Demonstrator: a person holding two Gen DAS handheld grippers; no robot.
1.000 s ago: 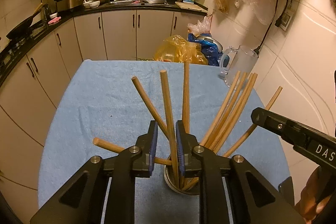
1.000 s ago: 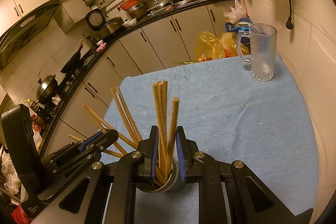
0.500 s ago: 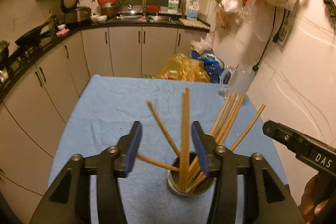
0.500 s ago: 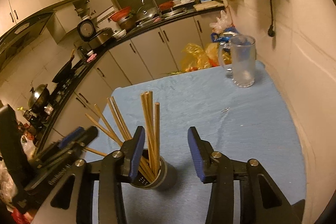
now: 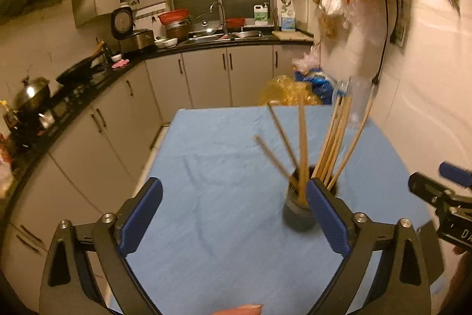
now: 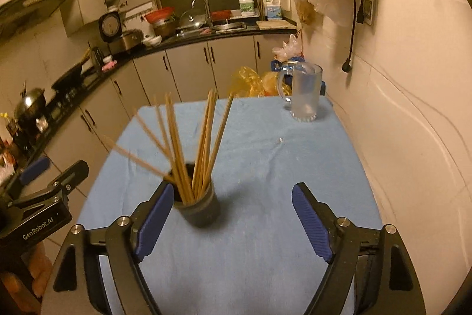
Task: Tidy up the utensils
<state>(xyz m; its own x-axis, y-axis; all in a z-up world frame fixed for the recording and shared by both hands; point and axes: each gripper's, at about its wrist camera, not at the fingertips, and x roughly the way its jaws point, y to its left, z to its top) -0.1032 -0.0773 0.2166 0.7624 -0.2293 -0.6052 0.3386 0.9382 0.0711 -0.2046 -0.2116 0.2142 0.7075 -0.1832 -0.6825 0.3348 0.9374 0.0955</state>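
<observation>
White "GenRobot.AI" lettering read on left gripper [image 6: 44, 222], right-wrist view only; likewise frosted glass mug [image 6: 303, 92], far right on blue cloth [image 6: 265, 256]. Wooden chopsticks [image 6: 203, 149] bunched upright in dark cup [image 6: 200, 208] mid-table. Left gripper and right gripper [image 6: 233, 223] just spread wide, clasping nothing.

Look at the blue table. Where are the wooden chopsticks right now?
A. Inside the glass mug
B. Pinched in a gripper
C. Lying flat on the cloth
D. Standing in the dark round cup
D: the chopsticks stand fanned out in the dark cup, while the glass mug looks empty and both grippers are open with nothing between their jaws.
</observation>
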